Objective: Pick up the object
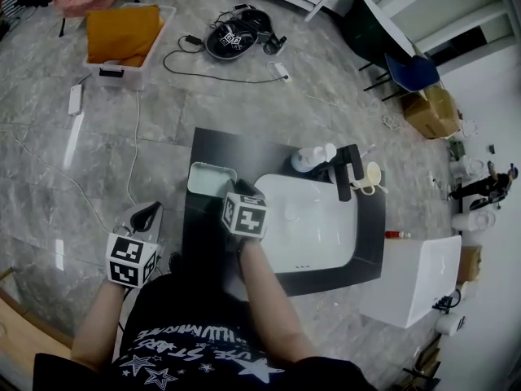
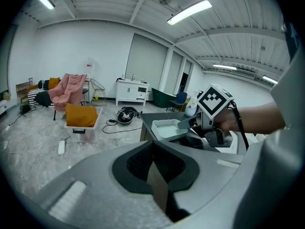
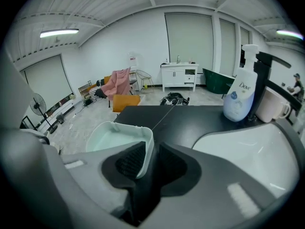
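A shallow, pale tray lies on the black counter, left of the sink. My right gripper reaches over its near right corner. In the right gripper view the tray has its thin wall standing between the two dark pads, and the right gripper is shut on that wall. My left gripper hangs off the counter's left side, over the floor, away from the tray. In its own view the left gripper has its pads together with nothing between them, and it looks toward the tray.
A white sink basin fills the counter's right half, with a black faucet, a soap bottle and a cream cup behind it. A white box stands to the right. A bin with an orange cushion and cables lie on the floor.
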